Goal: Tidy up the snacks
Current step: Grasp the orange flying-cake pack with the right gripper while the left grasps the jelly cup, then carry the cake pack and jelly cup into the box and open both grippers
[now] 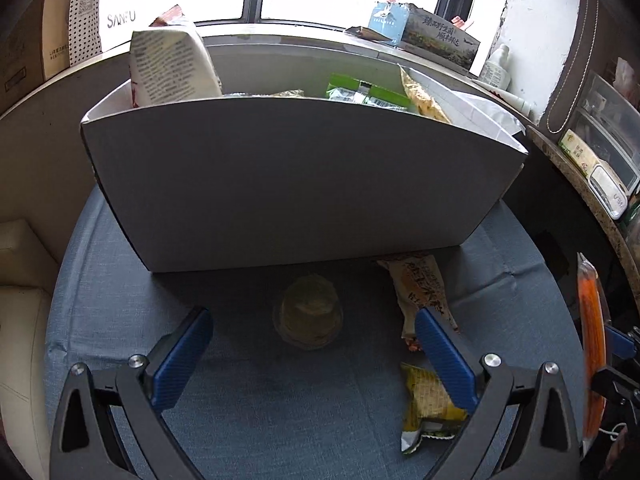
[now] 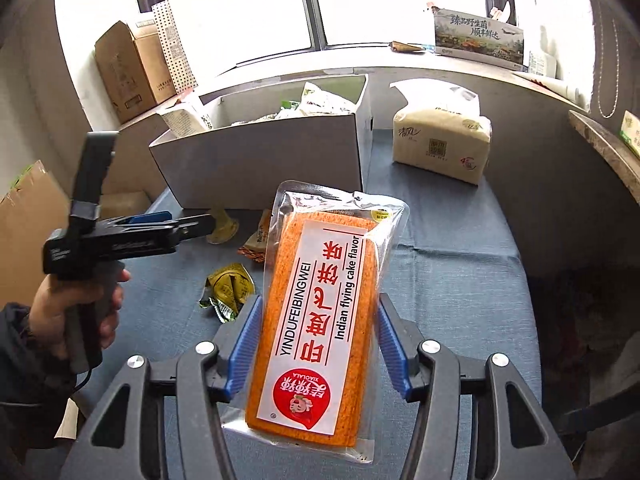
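My right gripper [image 2: 318, 308] is shut on an orange flying-cake packet [image 2: 320, 300] and holds it above the blue cloth; its edge shows in the left wrist view [image 1: 591, 344]. My left gripper [image 1: 314, 322] is open and empty, low over the cloth, its jaws either side of a clear pudding cup [image 1: 308, 317]. A white box [image 1: 296, 188] holding several snack packets stands just behind the cup; it also shows in the right wrist view [image 2: 264, 160]. A beige snack packet [image 1: 420, 288] and a yellow-green packet [image 1: 428, 400] lie on the cloth at the right.
A tissue pack [image 2: 442, 142] sits right of the box. A cardboard box [image 2: 128, 68] and a printed carton [image 2: 478, 38] stand on the window sill. A stone shelf edge [image 1: 576, 184] runs along the right. A cream cushion [image 1: 20, 280] lies left.
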The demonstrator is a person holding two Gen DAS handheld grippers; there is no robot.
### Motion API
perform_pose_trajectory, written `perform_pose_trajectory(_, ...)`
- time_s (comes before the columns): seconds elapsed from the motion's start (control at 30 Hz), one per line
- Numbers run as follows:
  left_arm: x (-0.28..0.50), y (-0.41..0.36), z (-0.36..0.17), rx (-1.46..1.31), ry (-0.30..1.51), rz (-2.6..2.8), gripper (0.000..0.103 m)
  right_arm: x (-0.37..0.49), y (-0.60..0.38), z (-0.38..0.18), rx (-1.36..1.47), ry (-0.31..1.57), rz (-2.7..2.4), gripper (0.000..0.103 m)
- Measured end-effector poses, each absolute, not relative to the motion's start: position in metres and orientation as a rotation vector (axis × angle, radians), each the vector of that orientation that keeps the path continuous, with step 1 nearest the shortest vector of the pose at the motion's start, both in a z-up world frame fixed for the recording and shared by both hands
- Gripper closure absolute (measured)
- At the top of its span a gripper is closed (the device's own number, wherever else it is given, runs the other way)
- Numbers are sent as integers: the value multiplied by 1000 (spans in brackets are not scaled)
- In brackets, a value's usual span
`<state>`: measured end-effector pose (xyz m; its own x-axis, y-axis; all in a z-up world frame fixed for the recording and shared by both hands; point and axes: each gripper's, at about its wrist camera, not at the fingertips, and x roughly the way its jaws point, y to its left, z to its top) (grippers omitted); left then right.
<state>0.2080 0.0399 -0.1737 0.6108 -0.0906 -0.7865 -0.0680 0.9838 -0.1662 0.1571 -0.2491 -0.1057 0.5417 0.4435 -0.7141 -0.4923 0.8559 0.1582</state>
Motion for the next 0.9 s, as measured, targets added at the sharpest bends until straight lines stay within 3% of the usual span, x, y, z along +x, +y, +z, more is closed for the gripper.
perform_pose_trajectory(0.17, 223, 40, -188, -161, 948, 1, 4, 154, -258, -109, -46, 828, 527, 43)
perform_pose_trajectory(0.23, 225, 40, -190, -141, 952, -9, 32, 154, -258, -112, -42, 830, 528, 43)
perform_pose_trajectory(0.27, 226, 39, -193, -129, 973, -20, 58, 161, -242, -118, -44, 835, 525, 43)
perform_pose_trajectory(0.3, 224, 38, -192, -109, 960, -25, 63, 164, -238, -120, -46, 839, 525, 43)
perform_pose_trajectory(0.53, 186, 32, -166, -88, 859, -97, 63, 163, -230, -120, -67, 835, 540, 43)
perform_pose_trajectory(0.9, 127, 47, -62, -97, 588, -153, 63, 164, -215, -90, -55, 746, 603, 43)
